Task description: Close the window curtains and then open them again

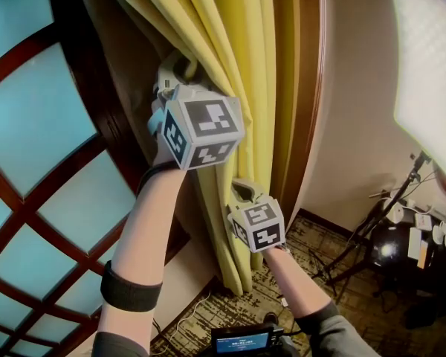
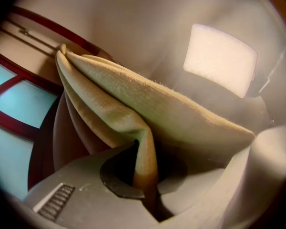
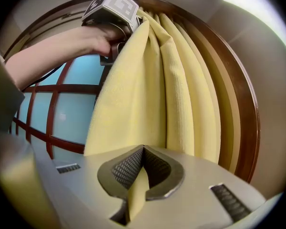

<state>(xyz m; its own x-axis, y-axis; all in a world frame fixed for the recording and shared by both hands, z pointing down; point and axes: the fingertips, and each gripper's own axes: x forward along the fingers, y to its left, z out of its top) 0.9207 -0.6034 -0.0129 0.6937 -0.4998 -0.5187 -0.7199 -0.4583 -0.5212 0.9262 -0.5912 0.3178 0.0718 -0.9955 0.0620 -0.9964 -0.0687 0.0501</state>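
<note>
A yellow curtain (image 1: 230, 58) hangs bunched against the brown window frame (image 1: 312, 88) at the right of the window (image 1: 37, 125). My left gripper (image 1: 180, 69) is raised and shut on the curtain's edge fold (image 2: 143, 156). Lower down, my right gripper (image 1: 241, 190) is shut on the same curtain edge (image 3: 138, 187). In the right gripper view the curtain (image 3: 171, 89) falls in several folds, and the left gripper's marker cube (image 3: 113, 6) shows at the top with a hand behind it.
The window has blue panes and dark red curved bars (image 1: 67, 184). A bright lamp panel (image 1: 431, 73) on a stand (image 1: 379, 222) with cables and gear is at the right. Patterned carpet (image 1: 312, 236) lies below, and a small screen (image 1: 241, 341) is at the bottom edge.
</note>
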